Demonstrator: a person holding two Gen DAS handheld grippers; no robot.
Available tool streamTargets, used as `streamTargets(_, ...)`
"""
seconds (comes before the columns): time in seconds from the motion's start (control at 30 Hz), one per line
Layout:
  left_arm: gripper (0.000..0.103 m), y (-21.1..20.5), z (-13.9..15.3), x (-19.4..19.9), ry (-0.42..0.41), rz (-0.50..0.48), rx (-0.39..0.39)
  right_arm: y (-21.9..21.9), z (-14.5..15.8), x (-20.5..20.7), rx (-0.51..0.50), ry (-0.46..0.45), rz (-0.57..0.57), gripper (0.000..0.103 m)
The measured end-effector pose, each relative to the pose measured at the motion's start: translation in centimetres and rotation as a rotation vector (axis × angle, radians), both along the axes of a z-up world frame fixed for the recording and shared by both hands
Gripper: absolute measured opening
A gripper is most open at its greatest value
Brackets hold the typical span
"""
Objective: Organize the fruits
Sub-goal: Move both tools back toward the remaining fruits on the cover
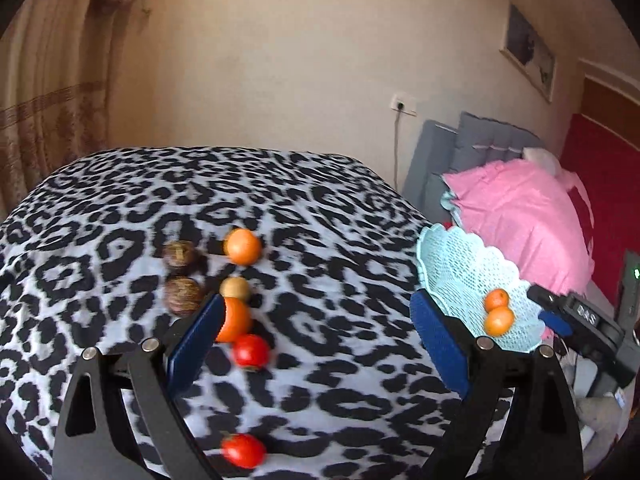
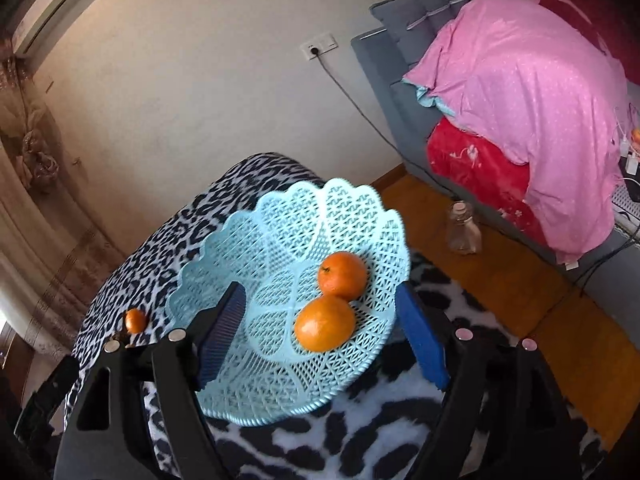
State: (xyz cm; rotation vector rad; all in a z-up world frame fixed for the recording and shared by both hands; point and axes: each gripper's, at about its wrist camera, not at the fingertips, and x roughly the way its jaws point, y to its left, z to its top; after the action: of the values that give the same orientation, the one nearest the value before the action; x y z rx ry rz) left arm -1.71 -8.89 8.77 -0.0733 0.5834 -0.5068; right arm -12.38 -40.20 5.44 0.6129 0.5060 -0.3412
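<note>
Both tools tilted down: right tool (image 2: 320, 328) spread over basket (image 2: 280, 240).

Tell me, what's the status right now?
Both tools open, empty: left tool, right tool. Two oranges in basket. Fruit still on table; nothing in the way.

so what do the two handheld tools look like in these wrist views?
Both match: the left tool and right tool each have two black plastic linkage arms with triangular cut-outs and silver round pivot pins. The fingers carry flat blue pads; one pad shows fine ribbing. The right tool's black body, with pale lettering, shows in the left view. No cables, hands or sleeves visible.
</note>
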Motion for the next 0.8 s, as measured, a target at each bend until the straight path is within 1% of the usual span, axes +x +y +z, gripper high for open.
streamTargets(0.17,0.093,3.2,0.4,0.7,-0.006,0.073,-0.019,2.4,0.3,0.1,-0.011,0.000,0.066,0.079)
streamTargets(0.33,0.093,6.4,0.4,1.4,-0.012,0.156,-0.002,4.4,0.5,-0.6,-0.052,0.011,0.065,0.079)
streamTargets(0.43,0.093,8.6,0.1,1.8,-0.004,0.199,-0.003,5.7,0.7,-1.1,-0.104,0.021,0.046,0.079)
streamTargets(0.6,0.093,10.6,-0.6,2.2,0.017,0.238,0.012,8.3,1.4,-1.8,-0.242,0.008,0.018,0.079)
streamTargets(0.7,0.093,11.3,-1.0,2.2,0.024,0.247,0.024,10.0,2.0,-1.6,-0.307,-0.004,0.049,0.079)
streamTargets(0.8,0.093,11.8,-1.4,1.9,0.030,0.237,0.036,11.7,2.4,-1.0,-0.339,-0.016,0.105,0.079)
